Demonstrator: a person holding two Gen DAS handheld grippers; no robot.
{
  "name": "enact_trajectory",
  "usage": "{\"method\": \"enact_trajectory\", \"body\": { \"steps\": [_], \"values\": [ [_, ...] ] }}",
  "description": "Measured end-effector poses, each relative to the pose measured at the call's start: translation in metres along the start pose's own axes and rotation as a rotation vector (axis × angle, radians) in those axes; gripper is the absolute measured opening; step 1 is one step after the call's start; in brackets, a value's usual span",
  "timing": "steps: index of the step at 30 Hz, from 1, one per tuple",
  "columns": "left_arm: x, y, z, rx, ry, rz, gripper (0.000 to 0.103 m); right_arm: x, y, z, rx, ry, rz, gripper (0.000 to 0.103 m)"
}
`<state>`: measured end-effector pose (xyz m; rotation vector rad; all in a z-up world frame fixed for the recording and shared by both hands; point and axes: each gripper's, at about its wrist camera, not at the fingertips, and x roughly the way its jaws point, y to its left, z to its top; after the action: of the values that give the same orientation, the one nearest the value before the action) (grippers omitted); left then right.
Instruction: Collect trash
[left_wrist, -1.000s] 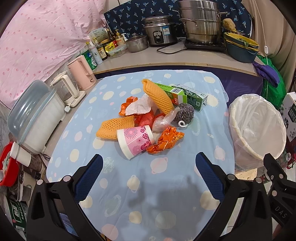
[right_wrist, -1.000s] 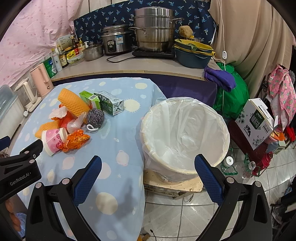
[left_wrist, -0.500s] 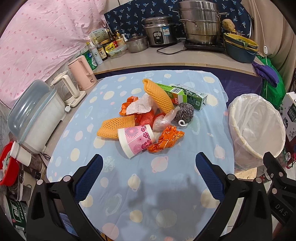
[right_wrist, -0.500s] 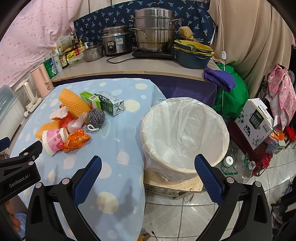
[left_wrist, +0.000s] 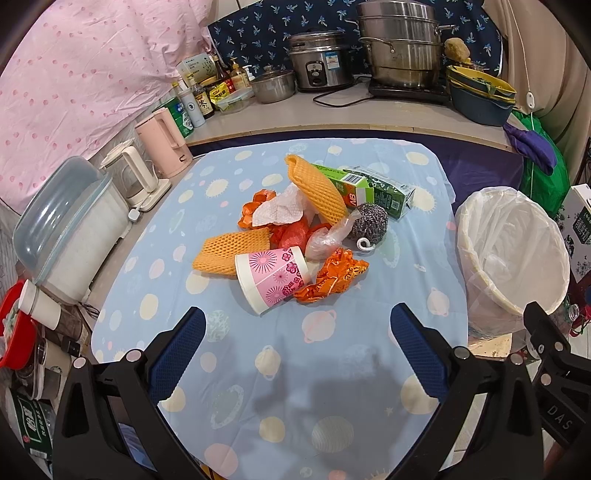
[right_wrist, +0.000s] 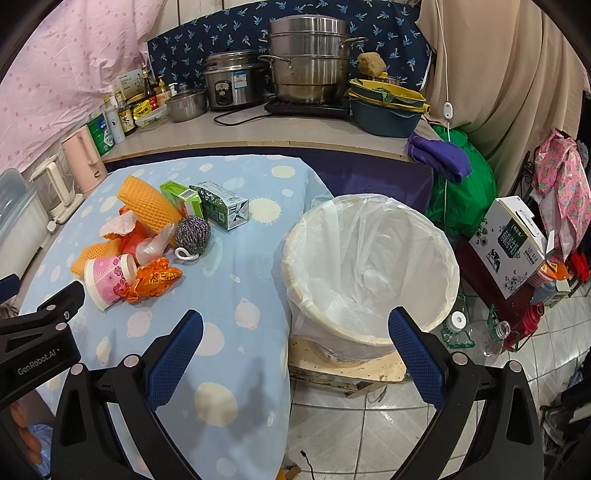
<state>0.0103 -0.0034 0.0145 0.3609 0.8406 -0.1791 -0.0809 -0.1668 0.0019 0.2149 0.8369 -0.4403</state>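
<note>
A pile of trash lies mid-table: a pink paper cup (left_wrist: 271, 275) on its side, an orange wrapper (left_wrist: 332, 275), orange foam nets (left_wrist: 231, 251), a steel scourer (left_wrist: 369, 223), green cartons (left_wrist: 384, 192), crumpled tissue and plastic. The bin (left_wrist: 513, 254) with a white liner stands right of the table. My left gripper (left_wrist: 297, 354) is open and empty, above the table just short of the cup. My right gripper (right_wrist: 295, 354) is open and empty, over the table's right edge beside the bin (right_wrist: 369, 266). The pile (right_wrist: 147, 251) lies to its left.
The blue dotted tablecloth (left_wrist: 295, 398) covers the table. Kettles (left_wrist: 164, 147) and a plastic container (left_wrist: 70, 236) stand along the left. A counter behind holds pots (left_wrist: 399, 44), a rice cooker and bottles. A box (right_wrist: 513, 240) and bottles sit on the floor at right.
Both grippers have crept slightly forward toward the pile; both stay open. Nothing on the table has moved.
</note>
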Motion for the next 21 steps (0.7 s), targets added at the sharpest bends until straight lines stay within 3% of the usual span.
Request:
{"method": "enact_trajectory", "body": {
  "steps": [9,21],
  "values": [
    [0.01,0.003,-0.004,-0.018,0.018,-0.023,0.096,0.001,0.008,0.005,-0.003,0.008,-0.001,0.096],
    [0.058,0.052,-0.003,-0.12,0.067,-0.066,0.096,0.039,0.028,0.008,0.002,0.042,-0.007,0.096]
  ]
}}
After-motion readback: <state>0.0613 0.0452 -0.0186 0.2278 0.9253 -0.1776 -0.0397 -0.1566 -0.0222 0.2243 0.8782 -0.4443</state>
